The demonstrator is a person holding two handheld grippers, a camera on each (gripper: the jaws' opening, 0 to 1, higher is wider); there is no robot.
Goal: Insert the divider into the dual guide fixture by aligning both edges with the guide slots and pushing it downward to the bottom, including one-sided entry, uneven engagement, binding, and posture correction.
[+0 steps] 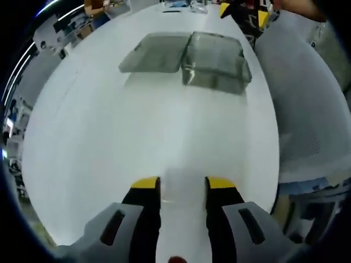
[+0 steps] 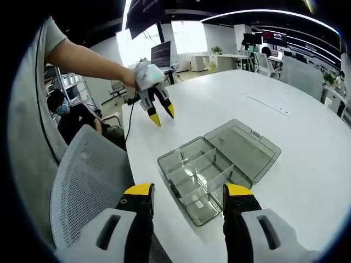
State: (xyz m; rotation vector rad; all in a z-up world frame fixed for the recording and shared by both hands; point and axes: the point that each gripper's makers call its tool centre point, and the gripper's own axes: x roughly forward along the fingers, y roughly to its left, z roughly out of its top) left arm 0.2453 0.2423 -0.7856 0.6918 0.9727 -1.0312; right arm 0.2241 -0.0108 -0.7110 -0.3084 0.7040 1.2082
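A clear grey plastic box lies on the white table with its lid folded flat beside it. Clear dividers stand inside and split it into compartments. My right gripper hovers open and empty above the box's near edge. A hand holds my left gripper above the table beyond the box, tips pointing down, open and empty. In the left gripper view the box and lid lie far ahead of the open left gripper. The right gripper shows beyond the box.
A grey mesh chair stands against the table edge by the box, and it also appears in the left gripper view as the chair. A person sits behind it. Desks and monitors stand further back.
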